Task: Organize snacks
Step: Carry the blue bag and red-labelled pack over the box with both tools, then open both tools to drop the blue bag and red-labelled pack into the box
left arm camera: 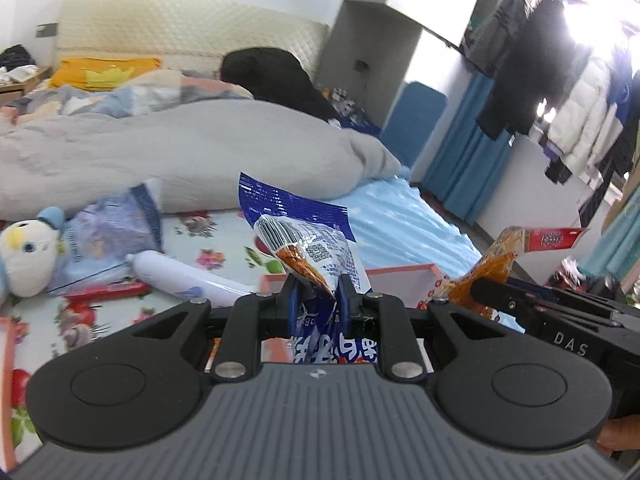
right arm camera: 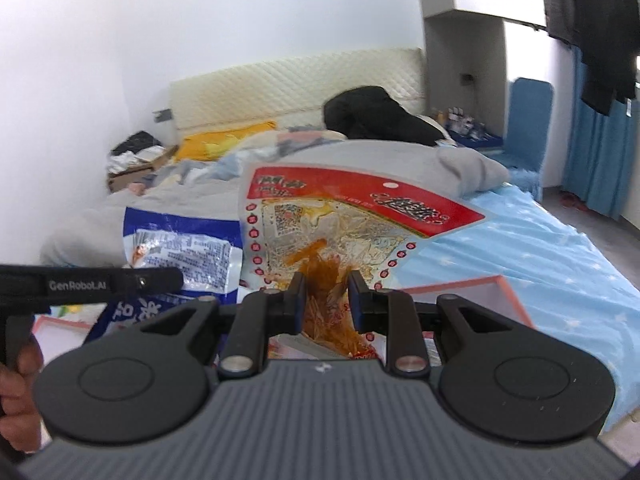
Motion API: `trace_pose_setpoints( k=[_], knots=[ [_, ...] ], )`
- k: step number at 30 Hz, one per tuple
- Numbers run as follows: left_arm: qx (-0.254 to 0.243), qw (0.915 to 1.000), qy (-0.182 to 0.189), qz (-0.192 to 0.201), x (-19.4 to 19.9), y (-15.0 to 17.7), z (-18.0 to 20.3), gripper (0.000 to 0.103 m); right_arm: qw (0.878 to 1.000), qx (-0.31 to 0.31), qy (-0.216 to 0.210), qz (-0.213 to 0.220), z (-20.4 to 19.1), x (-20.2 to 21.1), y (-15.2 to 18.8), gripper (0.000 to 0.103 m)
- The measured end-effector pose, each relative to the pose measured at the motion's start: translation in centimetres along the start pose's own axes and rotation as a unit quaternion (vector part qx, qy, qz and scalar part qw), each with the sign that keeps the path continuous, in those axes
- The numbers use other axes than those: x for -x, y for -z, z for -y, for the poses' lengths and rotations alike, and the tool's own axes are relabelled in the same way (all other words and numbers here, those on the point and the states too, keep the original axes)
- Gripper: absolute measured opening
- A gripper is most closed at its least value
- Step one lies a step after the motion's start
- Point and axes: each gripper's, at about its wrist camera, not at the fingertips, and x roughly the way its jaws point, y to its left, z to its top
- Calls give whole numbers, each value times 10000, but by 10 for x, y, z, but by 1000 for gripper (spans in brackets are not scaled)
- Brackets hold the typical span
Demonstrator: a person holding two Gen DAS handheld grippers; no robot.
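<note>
Snack packets pinched in both tongs, held above the bed.
My left gripper [left arm camera: 316,292] nips the blue packet [left arm camera: 304,236], my right gripper [right arm camera: 326,300] the red packet [right arm camera: 340,216], over the pink box [right arm camera: 472,292]; I judge thin film could slip out mid-carry.

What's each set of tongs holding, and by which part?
Left tongs: blue snack packet, pinched mid-body. Right tongs: red-topped snack packet, pinched at its lower middle.
</note>
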Motion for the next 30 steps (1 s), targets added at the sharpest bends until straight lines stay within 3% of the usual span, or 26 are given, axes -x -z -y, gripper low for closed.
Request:
trace_pose_setpoints(
  k=[11,18,24,30],
  knots=[
    [-365,9945,147,-970,-120,7,39,23,9929,-459,516,-968,75,-64,26,25],
    [-489,9853,156,-1631,-190,25,50,23,9842,-674,526,-1553,99,-101,57,26],
    [-496,9781,115,-2019,-223,35,55,23,9791,-825,515,-1783,119,-118,72,27],
    [-463,9754,86,-2155,-237,39,54,24,9768,-911,485,-1874,127,-123,76,29]
  ],
)
